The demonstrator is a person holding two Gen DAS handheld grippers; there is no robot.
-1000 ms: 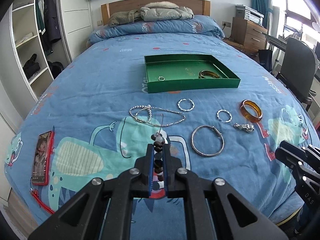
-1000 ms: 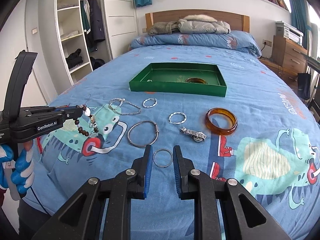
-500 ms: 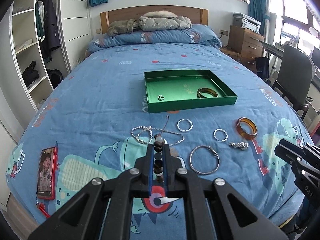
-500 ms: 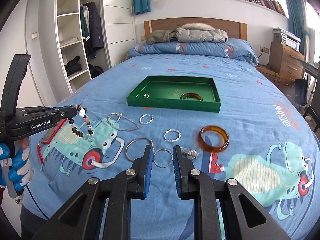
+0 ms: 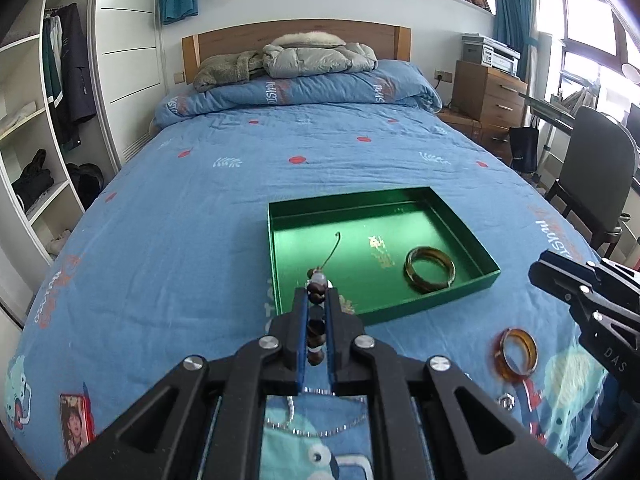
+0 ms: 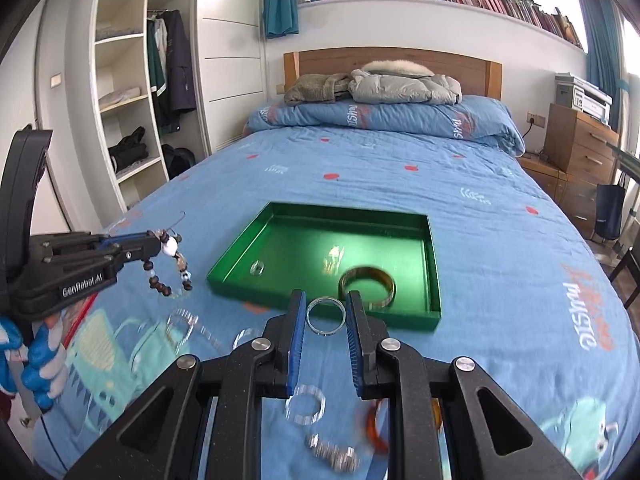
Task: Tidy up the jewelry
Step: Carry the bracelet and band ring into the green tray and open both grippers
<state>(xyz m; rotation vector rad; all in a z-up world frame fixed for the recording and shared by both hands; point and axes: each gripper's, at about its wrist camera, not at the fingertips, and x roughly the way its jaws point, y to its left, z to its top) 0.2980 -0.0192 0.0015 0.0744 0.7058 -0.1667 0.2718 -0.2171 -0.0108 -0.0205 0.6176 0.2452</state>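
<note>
My left gripper (image 5: pixel 316 300) is shut on a brown-and-white beaded bracelet (image 5: pixel 315 292), held in the air just short of the near left edge of the green tray (image 5: pixel 276 264); the beads hang from it in the right wrist view (image 6: pixel 170 268). My right gripper (image 6: pixel 325 316) is shut on a thin silver ring bangle (image 6: pixel 326 317), held above the bed near the tray's front rim (image 6: pixel 320 310). An amber bangle (image 5: pixel 430 274) and a small ring (image 6: pixel 257 267) lie in the tray.
An amber bangle (image 5: pixel 518 354), silver rings (image 6: pixel 306 404), a chain necklace (image 5: pixel 316 426) and a metal clasp piece (image 6: pixel 334 454) lie on the blue bedspread in front of the tray. A red phone (image 5: pixel 76 426) lies at the bed's left edge. A chair (image 5: pixel 592 184) stands at right.
Both grippers have lifted and moved forward toward the green tray, each still holding its piece. The loose jewelry on the bed now lies beneath and behind them.
</note>
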